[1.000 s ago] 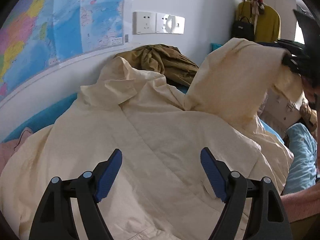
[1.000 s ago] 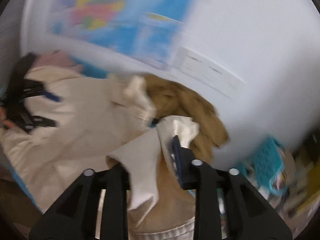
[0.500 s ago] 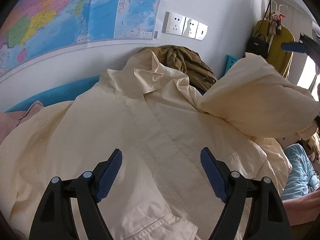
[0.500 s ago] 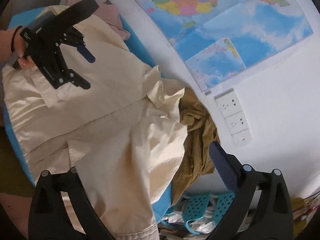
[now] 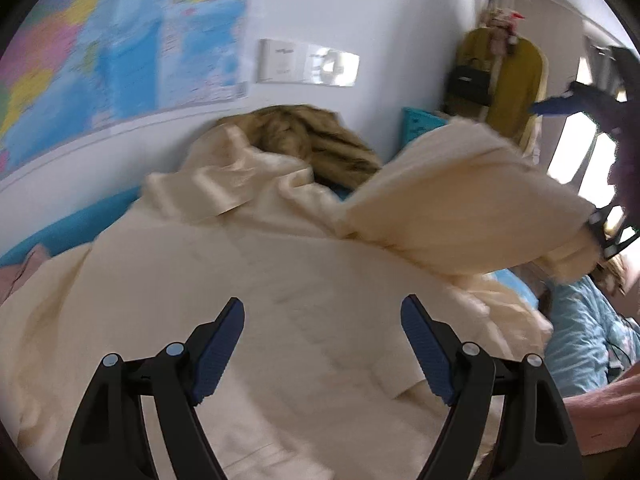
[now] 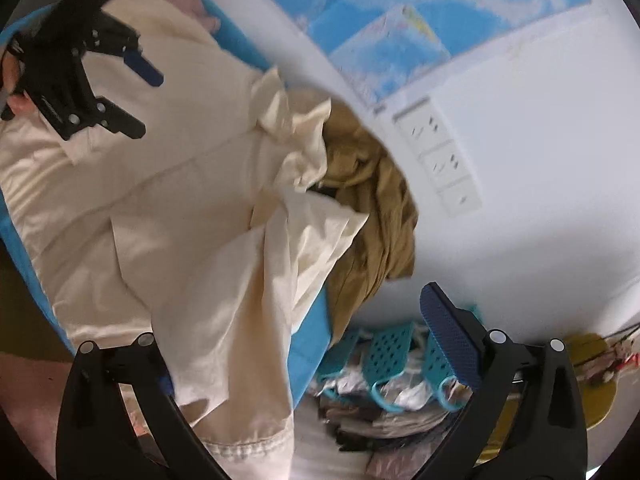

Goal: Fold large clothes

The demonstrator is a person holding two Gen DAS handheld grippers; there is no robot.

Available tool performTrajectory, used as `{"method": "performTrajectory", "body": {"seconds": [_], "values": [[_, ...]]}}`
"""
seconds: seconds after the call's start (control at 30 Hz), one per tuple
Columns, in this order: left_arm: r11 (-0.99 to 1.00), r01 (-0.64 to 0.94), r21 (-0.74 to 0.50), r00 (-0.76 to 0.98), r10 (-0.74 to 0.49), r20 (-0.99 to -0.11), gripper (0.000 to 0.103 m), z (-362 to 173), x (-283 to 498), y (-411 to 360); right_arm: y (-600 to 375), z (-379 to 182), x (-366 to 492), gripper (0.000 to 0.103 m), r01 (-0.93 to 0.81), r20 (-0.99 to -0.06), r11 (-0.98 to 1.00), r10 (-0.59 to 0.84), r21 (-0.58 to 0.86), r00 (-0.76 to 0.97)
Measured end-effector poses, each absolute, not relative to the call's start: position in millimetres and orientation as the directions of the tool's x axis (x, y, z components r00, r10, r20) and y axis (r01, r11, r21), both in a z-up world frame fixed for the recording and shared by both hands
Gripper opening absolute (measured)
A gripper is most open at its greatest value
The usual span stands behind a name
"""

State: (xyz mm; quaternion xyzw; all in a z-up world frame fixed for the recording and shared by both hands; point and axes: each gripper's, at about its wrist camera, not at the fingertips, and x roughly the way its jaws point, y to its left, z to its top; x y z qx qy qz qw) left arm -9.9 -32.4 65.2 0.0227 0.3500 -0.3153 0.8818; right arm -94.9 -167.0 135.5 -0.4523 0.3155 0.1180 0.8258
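My left gripper [image 5: 322, 344] hovers released over the cream jacket [image 5: 256, 280] at frame centre, while my right gripper [image 6: 304, 340], jaws spread, has its sleeve [image 6: 240, 312] draped at lower left.

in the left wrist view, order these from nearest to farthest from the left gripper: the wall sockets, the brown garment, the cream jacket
1. cream jacket, directly under the left gripper.
2. brown garment, bunched beyond the collar by the wall.
3. wall sockets, up on the wall.
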Motion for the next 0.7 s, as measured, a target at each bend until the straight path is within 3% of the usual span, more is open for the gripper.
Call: {"method": "performTrajectory", "body": {"seconds": [0.17, 0.37, 0.43, 0.47, 0.5, 0.57, 0.63, 0.7], "values": [[0.626, 0.758, -0.183, 0.412, -0.678, -0.609, 0.081, 71, -26, -102, -186, 124, -99, 0.097, -0.487, -0.660, 0.641, -0.041, -0.593, 0.750], [0.516, 0.849, -0.114, 0.346, -0.705, -0.619, 0.080, 66, -37, -163, -205, 115, -100, 0.097, -0.475, -0.669, 0.695, -0.011, -0.539, 0.743], [0.519, 0.848, -0.107, 0.357, -0.709, -0.609, 0.070, 65, -33, -175, -211, 114, -101, 0.097, -0.481, -0.676, 0.709, 0.009, -0.516, 0.737], [0.514, 0.850, -0.118, 0.347, -0.713, -0.609, 0.057, 64, -30, -180, -214, 112, -100, 0.094, -0.479, -0.674, 0.714, 0.013, -0.511, 0.739], [0.516, 0.848, -0.120, 0.351, -0.717, -0.602, 0.034, 63, -27, -187, -215, 112, -101, 0.089, -0.475, -0.670, 0.717, 0.013, -0.511, 0.742], [0.539, 0.830, -0.144, 0.361, -0.715, -0.598, 0.008, 63, -20, -194, -218, 106, -98, 0.081, -0.469, -0.675, 0.720, 0.000, -0.512, 0.738], [0.587, 0.792, -0.168, 0.401, -0.707, -0.583, 0.005, 66, -9, -194, -224, 95, -97, 0.079, -0.499, -0.712, 0.721, 0.011, -0.481, 0.702], [0.642, 0.742, -0.194, 0.440, -0.684, -0.582, 0.005, 69, 5, -188, -231, 89, -101, 0.084, -0.544, -0.752, 0.730, 0.063, -0.413, 0.656]]}}
